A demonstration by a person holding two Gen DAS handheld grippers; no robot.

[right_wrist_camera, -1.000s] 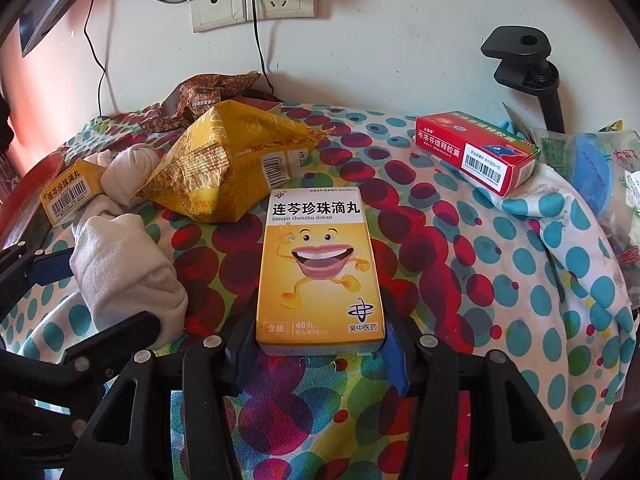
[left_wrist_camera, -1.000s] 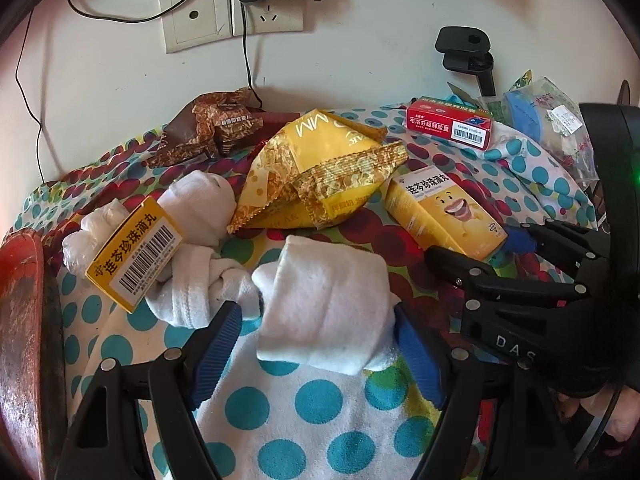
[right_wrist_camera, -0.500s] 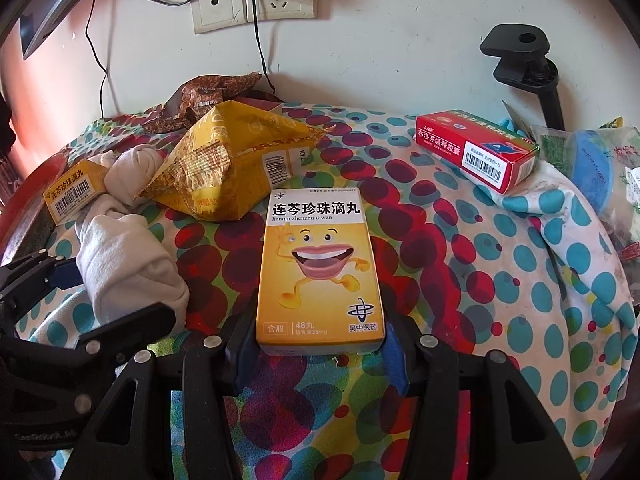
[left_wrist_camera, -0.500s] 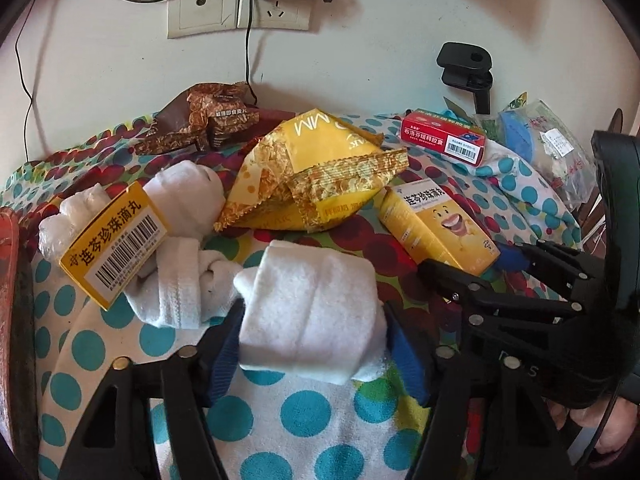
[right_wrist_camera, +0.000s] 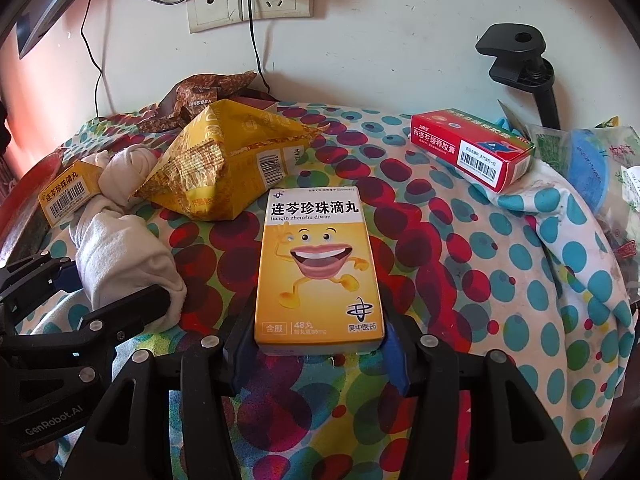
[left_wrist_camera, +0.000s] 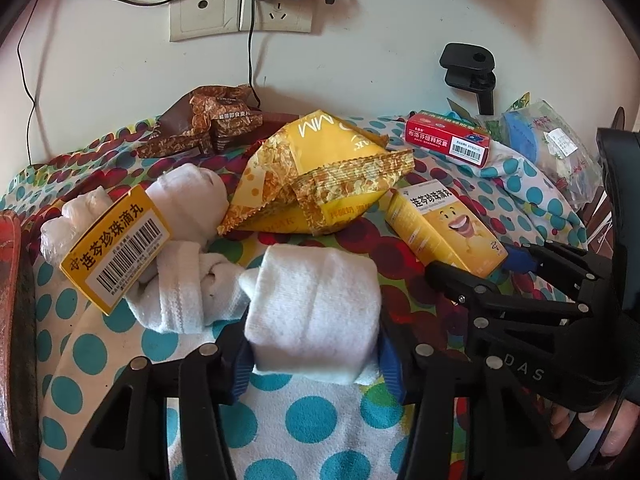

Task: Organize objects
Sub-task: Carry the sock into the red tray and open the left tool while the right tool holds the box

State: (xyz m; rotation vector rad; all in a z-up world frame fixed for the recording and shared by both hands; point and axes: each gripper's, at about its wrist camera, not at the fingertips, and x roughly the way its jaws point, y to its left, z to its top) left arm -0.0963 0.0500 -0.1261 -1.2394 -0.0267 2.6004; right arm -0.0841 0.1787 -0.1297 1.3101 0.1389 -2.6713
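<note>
My left gripper (left_wrist_camera: 314, 356) is shut on a rolled white sock (left_wrist_camera: 316, 308), which lies on the spotted cloth; it also shows in the right wrist view (right_wrist_camera: 128, 264). My right gripper (right_wrist_camera: 318, 354) is shut on the near end of a yellow medicine box (right_wrist_camera: 318, 268) with a cartoon mouth; the box also shows in the left wrist view (left_wrist_camera: 444, 228). A second yellow box (left_wrist_camera: 114, 248) rests on other rolled white socks (left_wrist_camera: 188, 284) at the left. A yellow snack bag (left_wrist_camera: 320, 180) lies in the middle.
A red medicine box (right_wrist_camera: 472, 148) lies at the back right beside a clear bag (left_wrist_camera: 548, 152) of items. Brown snack packets (left_wrist_camera: 204, 124) lie against the wall under a socket (left_wrist_camera: 240, 4) with cables. A black clamp (right_wrist_camera: 516, 60) stands at the right.
My left gripper has moved forward and closed its fingers onto the rolled white sock. The right gripper stays shut on the yellow box.
</note>
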